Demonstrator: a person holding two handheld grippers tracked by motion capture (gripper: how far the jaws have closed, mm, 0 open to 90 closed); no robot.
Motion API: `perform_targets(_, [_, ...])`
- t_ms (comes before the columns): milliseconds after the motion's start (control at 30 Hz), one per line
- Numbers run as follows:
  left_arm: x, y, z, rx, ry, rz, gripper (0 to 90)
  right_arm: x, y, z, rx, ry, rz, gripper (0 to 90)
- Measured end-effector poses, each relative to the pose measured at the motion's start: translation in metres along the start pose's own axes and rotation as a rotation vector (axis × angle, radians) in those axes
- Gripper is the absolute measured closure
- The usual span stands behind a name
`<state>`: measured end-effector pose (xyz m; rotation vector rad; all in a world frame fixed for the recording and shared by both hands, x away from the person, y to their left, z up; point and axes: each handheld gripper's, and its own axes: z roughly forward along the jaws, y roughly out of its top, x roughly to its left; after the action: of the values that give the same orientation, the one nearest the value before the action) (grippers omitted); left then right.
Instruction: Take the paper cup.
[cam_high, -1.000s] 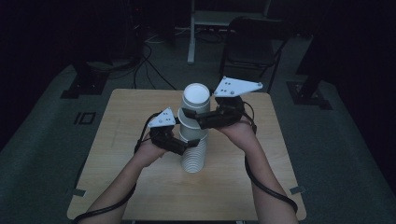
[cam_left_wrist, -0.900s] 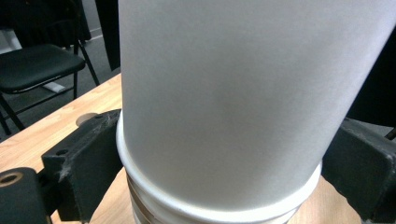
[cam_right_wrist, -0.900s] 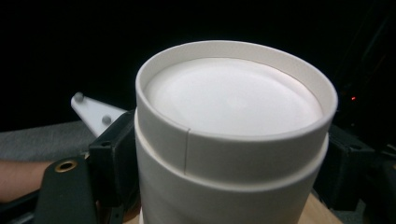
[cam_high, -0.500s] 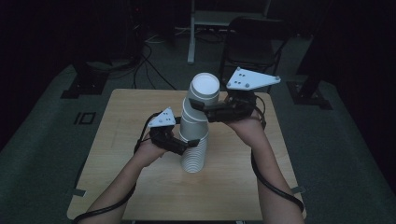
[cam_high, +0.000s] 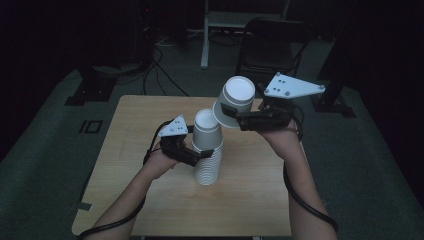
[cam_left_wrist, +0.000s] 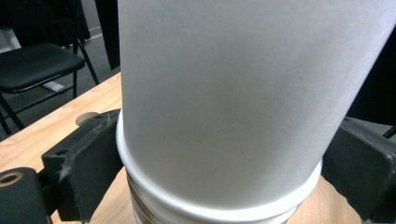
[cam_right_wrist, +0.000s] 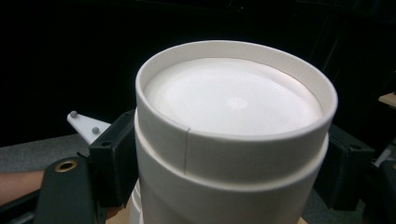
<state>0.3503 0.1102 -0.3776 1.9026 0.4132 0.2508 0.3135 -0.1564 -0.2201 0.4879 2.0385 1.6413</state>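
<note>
Standing upside down on the wooden worktop, a stack of white paper cups is clamped near its upper part by the left hand-held gripper, whose jaws press on either side of the stack in the left gripper view. The right hand-held gripper holds a single white paper cup in the air, above and to the right of the stack and apart from it, tilted with its base facing up toward the high view. In the right gripper view its jaws squeeze that cup's wall just below the recessed base.
</note>
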Motion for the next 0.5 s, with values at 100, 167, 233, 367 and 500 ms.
perform_targets(100, [0.0, 0.0, 0.0, -0.001, 0.002, -0.001, 5.7, -0.003, -0.004, -0.006, -0.001, -0.017, 0.008, 21.5])
perform_targets(167, [0.0, 0.0, 0.0, -0.001, 0.003, 0.0, 5.7, -0.004, -0.008, -0.009, 0.0, -0.023, 0.011, 21.5])
perform_targets(233, [-0.001, 0.0, 0.0, -0.002, 0.005, 0.0, 5.7, -0.006, -0.012, -0.012, 0.004, -0.031, 0.015, 21.5])
perform_targets(367, [0.0, 0.0, 0.0, 0.001, 0.005, -0.002, 5.7, -0.008, -0.022, -0.016, 0.012, -0.054, 0.021, 21.5])
perform_targets(500, [0.0, 0.0, 0.0, -0.001, 0.006, -0.003, 5.7, -0.009, -0.033, -0.021, 0.008, -0.078, 0.029, 21.5])
